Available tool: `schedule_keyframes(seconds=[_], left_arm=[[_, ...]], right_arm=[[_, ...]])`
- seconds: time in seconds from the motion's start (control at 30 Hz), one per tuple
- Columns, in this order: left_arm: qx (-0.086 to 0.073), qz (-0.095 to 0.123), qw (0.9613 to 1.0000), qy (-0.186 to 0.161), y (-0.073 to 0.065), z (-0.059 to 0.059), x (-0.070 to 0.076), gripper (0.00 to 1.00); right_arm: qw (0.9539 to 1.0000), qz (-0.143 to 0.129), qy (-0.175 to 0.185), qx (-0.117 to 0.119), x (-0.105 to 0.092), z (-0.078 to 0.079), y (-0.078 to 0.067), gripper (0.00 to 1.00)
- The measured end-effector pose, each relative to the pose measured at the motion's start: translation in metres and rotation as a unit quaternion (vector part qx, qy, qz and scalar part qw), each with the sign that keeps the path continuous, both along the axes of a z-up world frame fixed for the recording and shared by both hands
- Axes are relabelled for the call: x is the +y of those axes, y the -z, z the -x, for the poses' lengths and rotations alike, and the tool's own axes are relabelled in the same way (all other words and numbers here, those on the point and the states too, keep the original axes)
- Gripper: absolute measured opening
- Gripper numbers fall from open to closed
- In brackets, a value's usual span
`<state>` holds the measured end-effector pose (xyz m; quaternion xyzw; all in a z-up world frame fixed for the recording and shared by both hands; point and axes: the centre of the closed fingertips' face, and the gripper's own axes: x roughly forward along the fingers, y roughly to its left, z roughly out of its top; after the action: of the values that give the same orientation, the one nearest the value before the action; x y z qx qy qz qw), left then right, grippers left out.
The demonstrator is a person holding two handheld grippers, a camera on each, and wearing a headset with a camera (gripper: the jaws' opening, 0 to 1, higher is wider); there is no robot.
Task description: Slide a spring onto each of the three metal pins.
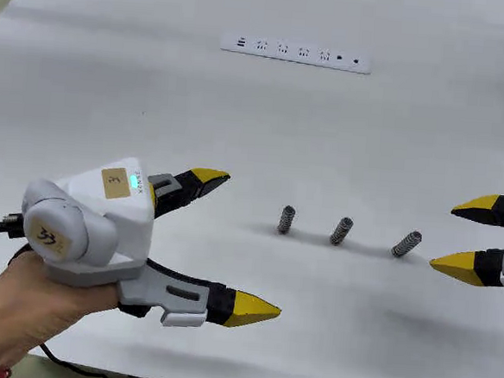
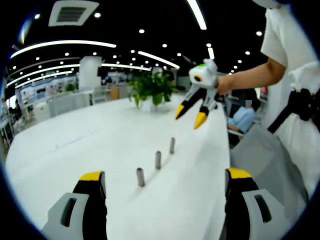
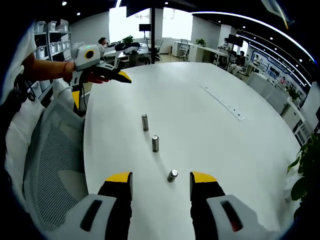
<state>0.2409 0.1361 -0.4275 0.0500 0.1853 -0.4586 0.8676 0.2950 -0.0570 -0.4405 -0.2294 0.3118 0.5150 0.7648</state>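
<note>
Three short upright pins stand in a row on the white table, each wrapped in a grey coil spring: left (image 1: 286, 219), middle (image 1: 342, 231), right (image 1: 406, 244). My left gripper (image 1: 235, 242) hovers left of the row, open and empty, held by a hand. At the right edge my right gripper (image 1: 448, 237) is open beside the right spring. In the left gripper view the row (image 2: 158, 160) runs ahead between my open jaws, with the right gripper (image 2: 189, 118) beyond it. In the right gripper view the nearest pin (image 3: 172, 175) sits between the open jaws, and the left gripper (image 3: 100, 89) is far off.
A white power strip (image 1: 296, 52) lies at the back of the table. A mesh office chair (image 3: 50, 150) stands by the table's edge. A potted plant (image 2: 152, 87) stands at the far end. The table's near edge (image 1: 93, 364) runs below the hand.
</note>
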Motion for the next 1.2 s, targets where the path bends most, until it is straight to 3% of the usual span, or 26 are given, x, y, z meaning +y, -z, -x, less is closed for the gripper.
schedule_keyframes(seconds=[0.17, 0.4, 0.6, 0.8, 0.97, 1.2], left_arm=[[0.003, -0.02, 0.9998, -0.005, 0.006, 0.004, 0.005, 1.0], [0.012, -0.039, 0.9992, -0.005, 0.016, 0.009, 0.007, 1.0], [0.018, -0.043, 0.9989, -0.009, 0.019, 0.013, 0.007, 1.0], [0.024, -0.044, 0.9986, -0.015, 0.021, 0.015, 0.006, 1.0], [0.028, -0.046, 0.9984, -0.017, 0.023, 0.017, 0.007, 1.0], [0.032, -0.042, 0.9984, -0.022, 0.023, 0.017, 0.007, 1.0]], right_arm=[[0.9978, -0.053, 0.037, -0.014, -0.011, 0.017, -0.001, 0.61], [0.9945, -0.083, 0.062, -0.009, -0.023, 0.039, 0.01, 0.75], [0.9914, -0.103, 0.08, -0.01, -0.028, 0.046, 0.015, 0.81], [0.9877, -0.133, 0.081, -0.017, -0.024, 0.049, 0.012, 0.88], [0.9868, -0.141, 0.078, -0.016, -0.022, 0.05, 0.012, 0.91], [0.9867, -0.138, 0.083, -0.02, -0.023, 0.048, 0.012, 0.89]])
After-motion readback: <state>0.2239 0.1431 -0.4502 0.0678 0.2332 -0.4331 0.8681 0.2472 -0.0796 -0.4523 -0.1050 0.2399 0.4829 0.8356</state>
